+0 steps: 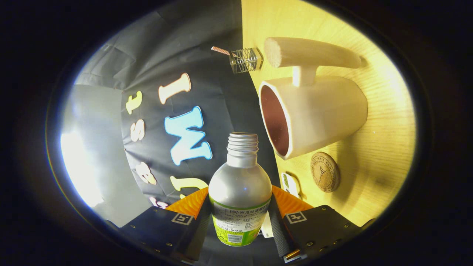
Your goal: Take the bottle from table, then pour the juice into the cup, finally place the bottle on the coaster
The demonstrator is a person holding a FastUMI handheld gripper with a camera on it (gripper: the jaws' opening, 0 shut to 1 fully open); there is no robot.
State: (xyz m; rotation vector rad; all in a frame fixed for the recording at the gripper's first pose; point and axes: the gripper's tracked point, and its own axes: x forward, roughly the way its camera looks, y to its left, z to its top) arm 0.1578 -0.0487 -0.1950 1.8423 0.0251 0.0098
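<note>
My gripper is shut on a silver bottle with a green label, gripping it at the label. Its cap is off and the threaded neck points ahead of the fingers. The whole scene appears rolled sideways, so the bottle is tipped over relative to the table. A white cup with a dark reddish inside and a long handle stands on the wooden table, its opening just beyond the bottle's mouth. No stream of juice is visible. A round cork coaster lies on the table beside the cup's base.
A small clear ribbed glass holder with a striped stick in it stands at the table's far edge near the cup's handle. A small white and green packet lies near the coaster, close to one finger. The booth's black cloth wall hangs behind.
</note>
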